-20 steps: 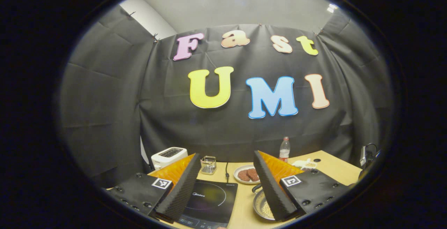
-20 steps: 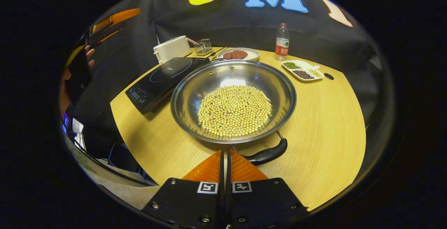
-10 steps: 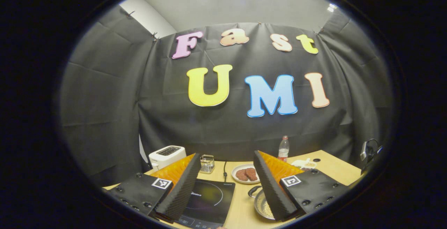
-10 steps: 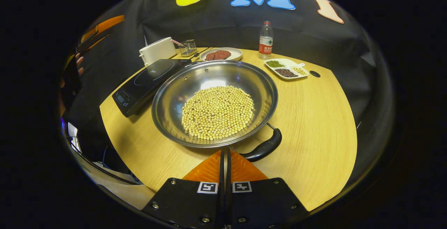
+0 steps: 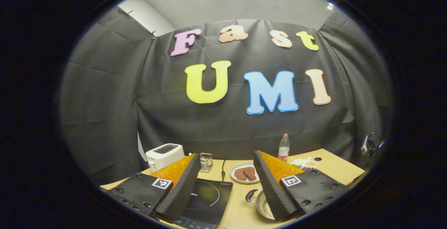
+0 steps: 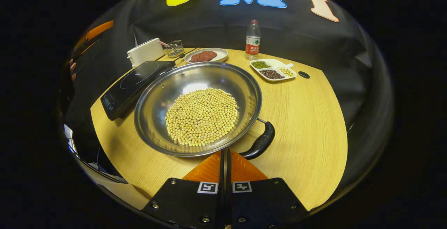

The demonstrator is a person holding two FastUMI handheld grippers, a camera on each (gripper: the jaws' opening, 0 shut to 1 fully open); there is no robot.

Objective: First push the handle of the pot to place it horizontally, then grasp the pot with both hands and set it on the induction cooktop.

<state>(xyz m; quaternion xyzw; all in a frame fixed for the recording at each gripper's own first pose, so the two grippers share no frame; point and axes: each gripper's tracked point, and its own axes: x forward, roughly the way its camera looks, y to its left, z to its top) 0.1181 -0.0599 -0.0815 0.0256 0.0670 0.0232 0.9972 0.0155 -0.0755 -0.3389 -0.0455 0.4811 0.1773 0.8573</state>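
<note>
A steel pot (image 6: 157, 103) holding soybeans (image 6: 202, 115) sits on the wooden table (image 6: 307, 124), right of the black induction cooktop (image 6: 134, 80). Its black handle (image 6: 261, 142) angles toward me on the right. My right gripper (image 6: 225, 152) is shut, empty, with its tips at the pot's near rim, touching the near end of the handle. My left gripper (image 5: 227, 156) hangs open and empty well above the table's left side. Between its fingers lie the cooktop (image 5: 206, 197) and the pot (image 5: 261, 205) with its small loop handle (image 5: 250, 195).
Along the back stand a white toaster (image 6: 145, 51), a wire rack (image 6: 173, 48), a plate of meat patties (image 6: 206, 55), a water bottle (image 6: 253, 40) and a divided dish of beans (image 6: 273, 70). A hand (image 6: 72, 70) shows at the far left.
The pot has slid left in the right gripper view, and its handle has swung from lying across to pointing more toward me. The left gripper has drawn back and up slightly.
</note>
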